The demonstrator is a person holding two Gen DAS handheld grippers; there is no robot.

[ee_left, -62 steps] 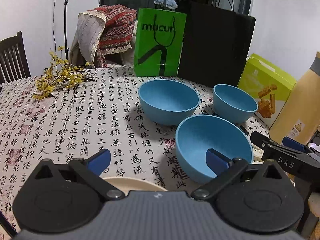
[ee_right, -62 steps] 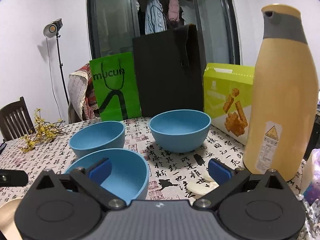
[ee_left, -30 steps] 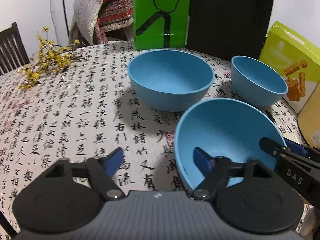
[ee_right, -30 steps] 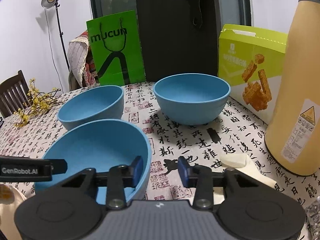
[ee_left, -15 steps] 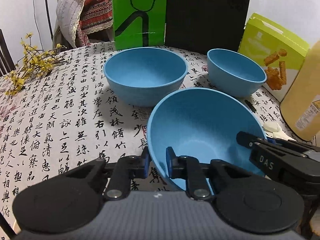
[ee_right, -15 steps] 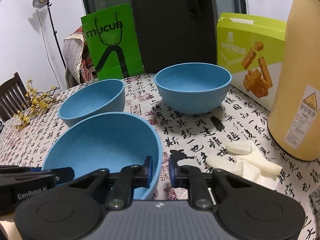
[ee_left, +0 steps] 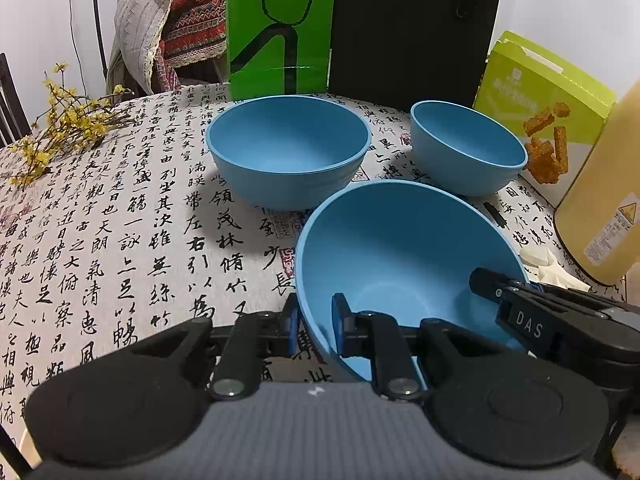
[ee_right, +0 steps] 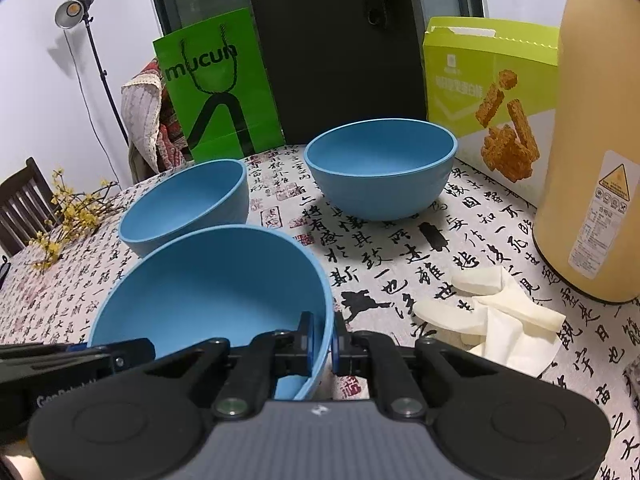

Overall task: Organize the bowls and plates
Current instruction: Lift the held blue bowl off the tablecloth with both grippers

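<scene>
Three blue bowls stand on a cloth printed with black calligraphy. The nearest blue bowl point(ee_left: 400, 248) point(ee_right: 208, 292) is held from both sides. My left gripper point(ee_left: 316, 326) is shut on its left rim, one pad inside the wall and one outside. My right gripper point(ee_right: 322, 340) is shut on its right rim in the same way. Each gripper shows in the other's view, the right gripper point(ee_left: 520, 312) at the bowl's far side there. Behind stand a second bowl point(ee_left: 288, 148) point(ee_right: 188, 200) and a third bowl point(ee_left: 464, 148) point(ee_right: 380, 168), both upright and untouched.
A tall tan bottle point(ee_right: 592, 140) and a yellow-green snack box point(ee_right: 488, 92) stand at the right, with crumpled white tissue point(ee_right: 500, 320) in front of them. A green bag point(ee_left: 280, 28) and a black bag point(ee_left: 412, 28) line the back edge. Yellow flower twigs point(ee_left: 68, 128) lie at the left.
Both grippers came down beside the nearest bowl and closed on its rim, the left on one side, the right on the other. The other two bowls have not moved.
</scene>
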